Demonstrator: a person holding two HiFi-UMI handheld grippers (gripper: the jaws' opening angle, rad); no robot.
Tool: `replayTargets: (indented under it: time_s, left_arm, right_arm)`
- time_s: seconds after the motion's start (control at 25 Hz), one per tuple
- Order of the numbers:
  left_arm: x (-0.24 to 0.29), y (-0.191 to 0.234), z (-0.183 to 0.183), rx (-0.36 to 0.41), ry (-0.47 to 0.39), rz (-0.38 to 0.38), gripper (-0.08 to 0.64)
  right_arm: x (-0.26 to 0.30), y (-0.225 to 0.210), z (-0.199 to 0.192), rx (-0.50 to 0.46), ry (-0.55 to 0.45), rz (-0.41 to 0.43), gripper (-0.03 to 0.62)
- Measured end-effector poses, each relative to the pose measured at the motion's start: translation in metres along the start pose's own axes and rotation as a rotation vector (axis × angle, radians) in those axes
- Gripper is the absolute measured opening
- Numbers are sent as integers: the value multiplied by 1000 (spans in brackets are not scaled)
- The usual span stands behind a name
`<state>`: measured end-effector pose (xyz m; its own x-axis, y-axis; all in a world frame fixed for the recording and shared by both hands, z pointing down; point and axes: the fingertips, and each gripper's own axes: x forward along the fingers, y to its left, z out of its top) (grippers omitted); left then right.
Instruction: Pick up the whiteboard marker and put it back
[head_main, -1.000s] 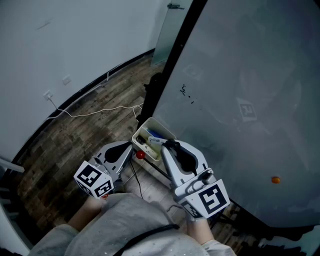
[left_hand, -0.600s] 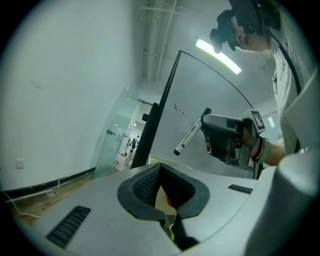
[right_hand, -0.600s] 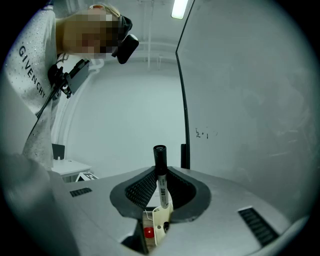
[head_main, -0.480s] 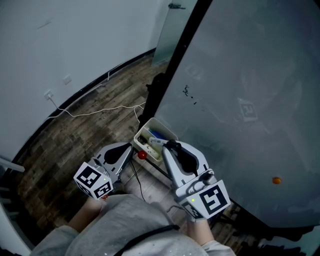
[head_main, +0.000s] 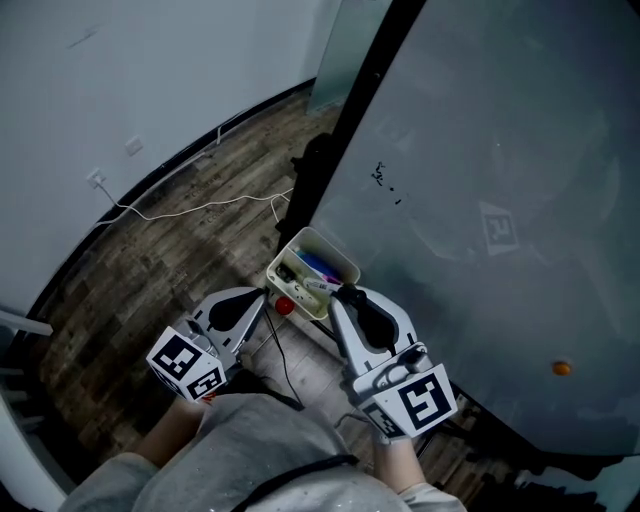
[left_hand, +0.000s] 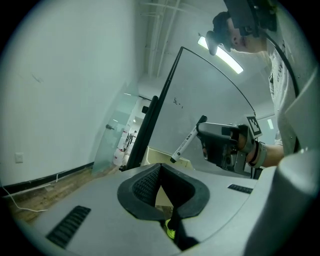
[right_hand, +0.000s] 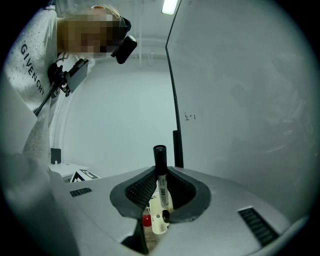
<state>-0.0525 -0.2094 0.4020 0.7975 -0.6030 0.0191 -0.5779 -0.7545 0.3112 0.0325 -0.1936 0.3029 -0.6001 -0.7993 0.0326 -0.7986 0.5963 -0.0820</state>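
Note:
A white whiteboard marker (right_hand: 160, 189) with a black cap stands upright between the jaws of my right gripper (right_hand: 159, 172), which is shut on it. From the left gripper view the marker (left_hand: 185, 143) slants out of the right gripper (left_hand: 220, 145) in front of the whiteboard. In the head view the marker's end (head_main: 322, 285) pokes over the near rim of a white box (head_main: 345, 262) that holds several pens at the foot of the whiteboard (head_main: 480, 200). My left gripper (head_main: 262, 297) hovers just left of the box; its jaws (left_hand: 160, 167) are shut with nothing in them.
A small red round thing (head_main: 284, 307) lies beside the box, between the two grippers. A black stand post (head_main: 350, 110) runs along the board's left edge. A white cable (head_main: 200, 210) trails over the wooden floor from a wall socket (head_main: 97, 180).
The head camera has shifted a little, so the box and board sit slightly higher in view. Both grippers stay in about the same places, the right one still holding the marker.

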Motion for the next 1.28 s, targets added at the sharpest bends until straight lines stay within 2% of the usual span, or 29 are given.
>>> replayTargets:
  time_s: [0.68, 1.28]
  left_arm:
    - [14, 15, -19, -44, 36, 20, 11]
    - [10, 18, -28, -56, 54, 32, 11]
  right_arm:
    - [0, -13, -57, 51, 106, -7, 74]
    - [2, -6, -79, 52, 131, 5, 74]
